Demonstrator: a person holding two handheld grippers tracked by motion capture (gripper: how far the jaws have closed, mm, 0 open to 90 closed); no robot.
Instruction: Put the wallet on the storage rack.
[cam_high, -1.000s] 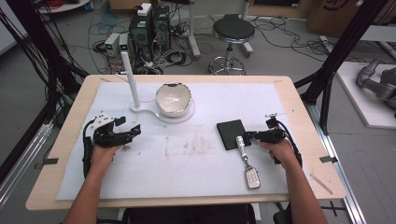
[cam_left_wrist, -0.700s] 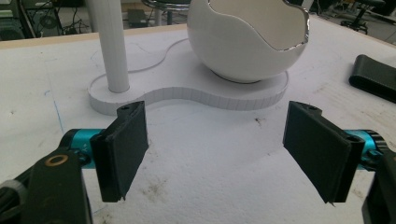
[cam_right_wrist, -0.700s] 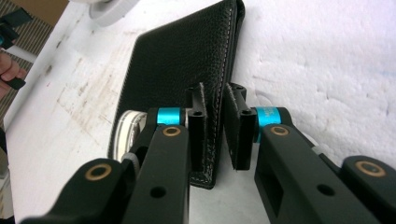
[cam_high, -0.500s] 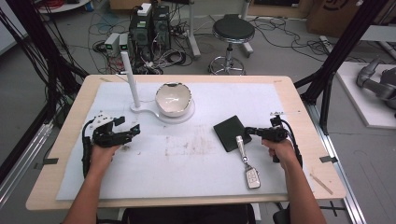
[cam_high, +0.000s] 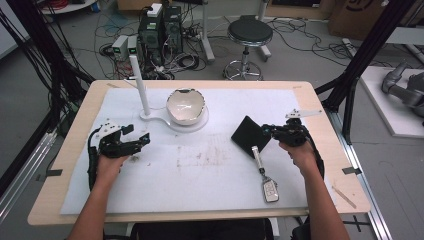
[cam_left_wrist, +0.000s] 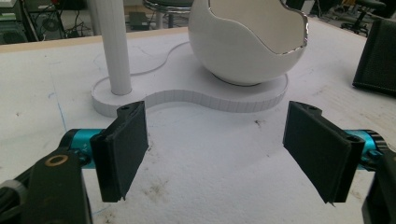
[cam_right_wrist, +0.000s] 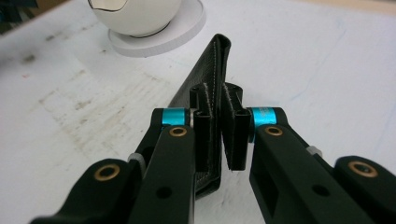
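A black wallet (cam_high: 248, 136) hangs tilted above the white mat, its right edge raised. My right gripper (cam_high: 266, 131) is shut on that edge. In the right gripper view the wallet (cam_right_wrist: 215, 60) stands on edge, pinched between the pads of the right gripper (cam_right_wrist: 219, 135). My left gripper (cam_high: 142, 140) rests low over the mat at the left, open with nothing between its fingers. In the left gripper view, the left gripper (cam_left_wrist: 224, 149) points at a white egg-shaped bowl (cam_left_wrist: 247, 42).
The white bowl (cam_high: 185, 106) sits on a flat white base with an upright post (cam_high: 141, 85) at the back middle. A car key (cam_high: 270, 190) on a metal strap (cam_high: 257, 157) lies in front of the wallet. The white mat (cam_high: 210, 165) covers the wooden table.
The right gripper has risen with the wallet, whose right edge has come up off the mat so that it now tilts. The left gripper has stayed in place.
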